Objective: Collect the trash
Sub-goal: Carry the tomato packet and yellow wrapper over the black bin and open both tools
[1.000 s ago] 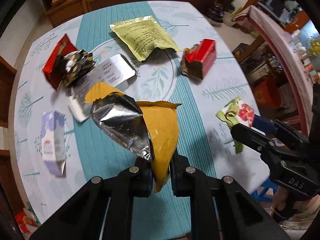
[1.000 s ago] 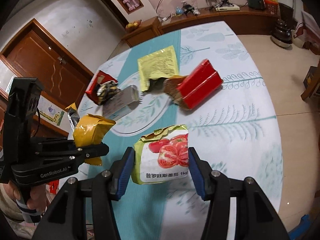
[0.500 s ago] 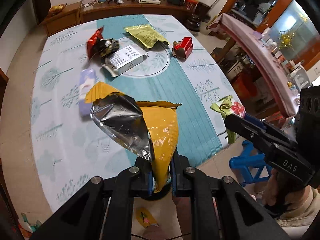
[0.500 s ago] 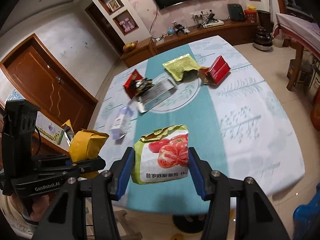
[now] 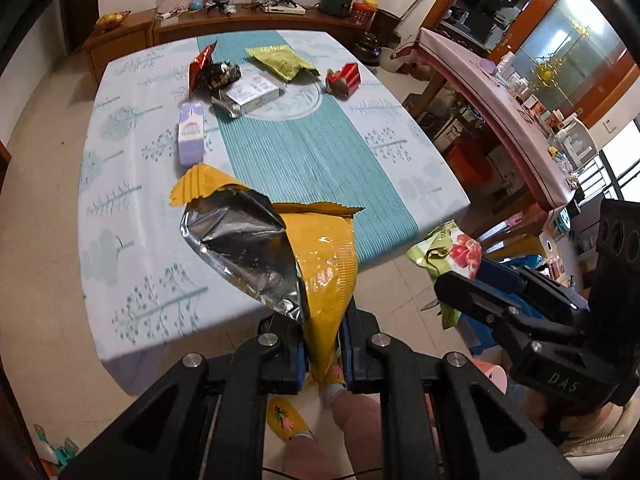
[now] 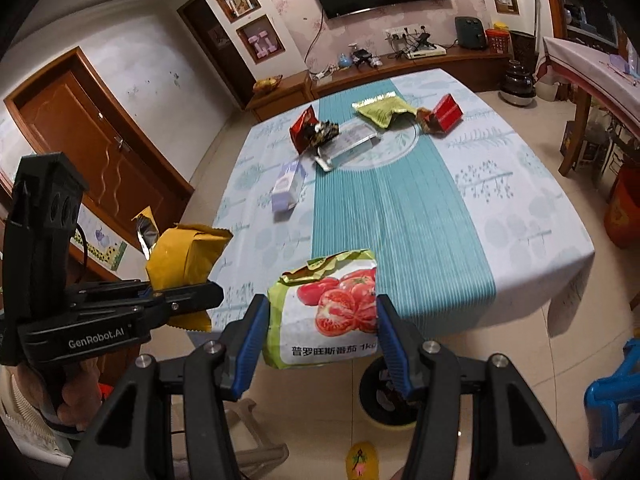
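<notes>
Both hands are loaded and held off the near edge of the table (image 6: 520, 216), out over the floor. The left gripper (image 5: 322, 354) has its fingers clamped tight on the bottom seam of the yellow foil bag (image 5: 320, 264), so the torn silver mouth stands upward and any crumbs inside likely stay put. From the right wrist view that same yellow foil bag (image 6: 184, 260) hangs just beside the left gripper's (image 6: 188, 300) black frame.

The right gripper (image 6: 320, 336) squeezes the tomato bag (image 6: 328, 308) across its width, blue pads pressed on both edges. It is a flat, floppy pack, and gripping it this way keeps it from folding or sliding out.

Plenty of trash is left on the far half of the table: a red wrapper (image 6: 306, 128) with crumpled dark foil, a silver flat box (image 6: 352, 140), a green pouch (image 6: 380, 110), a red carton (image 6: 444, 114), and a small lilac box (image 6: 288, 186) nearer this side.

My read: two pieces are collected and on their way to a bin. No bin shows in either view, so where it stands I cannot say.
</notes>
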The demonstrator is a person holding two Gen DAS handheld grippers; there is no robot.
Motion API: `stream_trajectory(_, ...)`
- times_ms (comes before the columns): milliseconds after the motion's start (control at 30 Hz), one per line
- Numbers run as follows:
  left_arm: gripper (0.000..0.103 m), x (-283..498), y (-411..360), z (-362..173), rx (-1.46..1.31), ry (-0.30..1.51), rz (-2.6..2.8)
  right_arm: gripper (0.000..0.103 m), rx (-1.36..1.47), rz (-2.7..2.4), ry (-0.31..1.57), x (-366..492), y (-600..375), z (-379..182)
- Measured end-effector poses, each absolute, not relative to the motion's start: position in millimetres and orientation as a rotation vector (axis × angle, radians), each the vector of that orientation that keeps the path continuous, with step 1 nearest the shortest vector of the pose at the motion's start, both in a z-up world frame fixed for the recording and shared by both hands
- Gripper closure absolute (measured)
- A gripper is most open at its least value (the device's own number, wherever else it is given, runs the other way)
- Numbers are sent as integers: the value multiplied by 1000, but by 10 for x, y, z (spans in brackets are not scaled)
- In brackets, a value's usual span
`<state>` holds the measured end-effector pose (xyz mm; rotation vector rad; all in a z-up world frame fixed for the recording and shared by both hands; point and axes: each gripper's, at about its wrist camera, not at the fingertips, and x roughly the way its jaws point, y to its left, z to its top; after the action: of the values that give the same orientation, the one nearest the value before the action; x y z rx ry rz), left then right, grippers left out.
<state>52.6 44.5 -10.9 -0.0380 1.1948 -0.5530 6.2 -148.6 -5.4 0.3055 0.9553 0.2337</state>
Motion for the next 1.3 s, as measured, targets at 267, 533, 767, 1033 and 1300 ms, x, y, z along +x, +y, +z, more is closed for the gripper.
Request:
stream_trajectory(267, 92, 240, 355, -409, -50, 1268, -539, 49, 299, 240, 1030, -230, -1461, -291)
stream_trajectory(533, 92, 62, 214, -1119, -56, 1365, -454, 49, 328, 247, 1143, -368, -1561, -941)
stream_trajectory(767, 91, -80, 21, -2098, -60, 1478, -373, 49, 359, 216, 1270, -390, -1703, -1869)
stream_trajectory(1033, 91, -72, -140, -2963, -78, 1533, -299, 49, 397, 182, 1389, -343, -1835, -2899)
stream_trajectory(1300, 91, -45, -265, -3449, -76, 1543, -259, 49, 409, 153, 1407, -217, -1866, -3425)
